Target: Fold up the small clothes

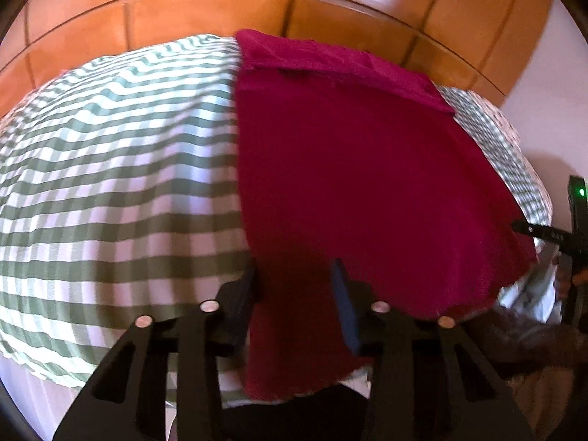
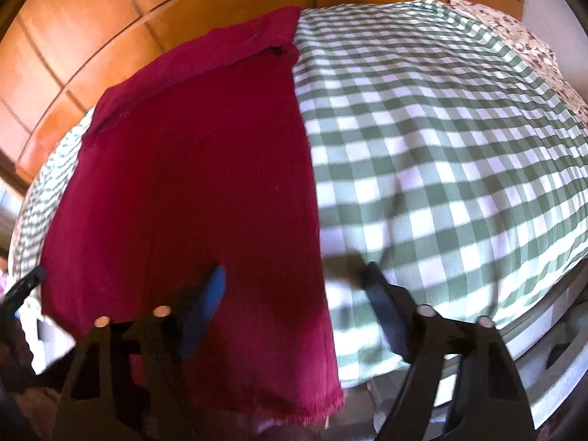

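A crimson red garment (image 1: 352, 169) lies flat on a green and white checked sheet (image 1: 110, 169), its far end folded over into a band (image 1: 341, 62). Its near end hangs over the bed's front edge. My left gripper (image 1: 294, 279) is open, its fingers astride the garment's near left corner. In the right wrist view the same garment (image 2: 191, 169) lies left of centre. My right gripper (image 2: 294, 286) is open, astride the garment's near right corner and edge. Neither gripper holds cloth.
A glossy orange wood headboard or wardrobe (image 1: 257, 3) runs behind the bed. A floral pillow (image 2: 522, 36) lies at the far right. The other gripper's tip (image 1: 544, 233) shows at the right edge of the left wrist view. The bed's front edge (image 2: 533, 316) drops away.
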Tool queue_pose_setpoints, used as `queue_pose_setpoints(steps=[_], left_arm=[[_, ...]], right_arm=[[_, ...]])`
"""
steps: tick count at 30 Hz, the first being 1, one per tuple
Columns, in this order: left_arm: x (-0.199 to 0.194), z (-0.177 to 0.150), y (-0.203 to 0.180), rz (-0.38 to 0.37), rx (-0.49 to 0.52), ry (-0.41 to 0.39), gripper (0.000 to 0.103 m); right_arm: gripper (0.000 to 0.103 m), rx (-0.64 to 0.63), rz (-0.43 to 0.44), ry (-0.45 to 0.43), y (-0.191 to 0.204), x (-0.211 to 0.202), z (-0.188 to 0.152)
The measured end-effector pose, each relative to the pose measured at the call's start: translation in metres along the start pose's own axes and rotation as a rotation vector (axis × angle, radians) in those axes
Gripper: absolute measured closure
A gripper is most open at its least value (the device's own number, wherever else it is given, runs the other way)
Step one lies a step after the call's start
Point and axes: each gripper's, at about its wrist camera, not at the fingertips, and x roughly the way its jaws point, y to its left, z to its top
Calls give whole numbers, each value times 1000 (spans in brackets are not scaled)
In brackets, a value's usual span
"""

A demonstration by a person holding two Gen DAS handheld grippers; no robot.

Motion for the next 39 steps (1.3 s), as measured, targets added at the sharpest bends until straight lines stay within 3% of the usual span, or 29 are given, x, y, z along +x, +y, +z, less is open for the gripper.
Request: queue_pose_setpoints(steps=[3, 4, 6, 9, 13, 18, 23, 26, 28, 29, 30, 31, 32, 33, 35, 39], left_arm=[[-5, -4, -9, -25, 44, -1, 77], [-6, -4, -10, -29, 51, -2, 84], [-6, -2, -12, -21, 59, -3, 93], [-14, 5, -9, -70, 28, -27, 96], [-31, 23, 6, -197, -81, -83, 97], [-25, 56, 23, -277, -196, -138, 99], [-3, 104, 29, -258, -254, -172, 100], [14, 137, 33, -206, -282, -165, 99], [25, 159, 39, -155, -319, -167, 94], [30, 165, 44, -155, -341, -161, 86], [34, 172, 51, -176, -380, -154, 65], [34, 173, 55, -175, -409, -163, 57], [31, 172, 62, -151, -438, -181, 55], [31, 171, 66, -143, -440, -184, 55], [31, 161, 74, -127, -448, -175, 54], [38, 128, 84, -141, -443, -127, 48]], right_arm=[[58, -24, 18, 32, 0, -4, -9], [60, -36, 25, 43, 2, -4, -12], [75, -73, 30, 59, 8, -3, -15], [94, -121, 48, 65, 20, -6, -12], [94, -127, 116, 9, 30, -22, 4], [94, -79, 192, -75, 35, -28, 41], [94, 13, 202, -126, 29, -9, 92], [94, 58, 197, -142, 29, 8, 126], [94, 72, 184, -158, 30, 17, 146], [89, 86, 187, -176, 29, 21, 158], [70, 99, 195, -186, 28, 22, 165], [55, 123, 221, -193, 26, 22, 171], [20, 154, 253, -208, 22, 20, 174], [11, 182, 265, -243, 19, 15, 174], [11, 203, 274, -286, 9, 7, 170], [11, 246, 252, -252, -12, 8, 145]])
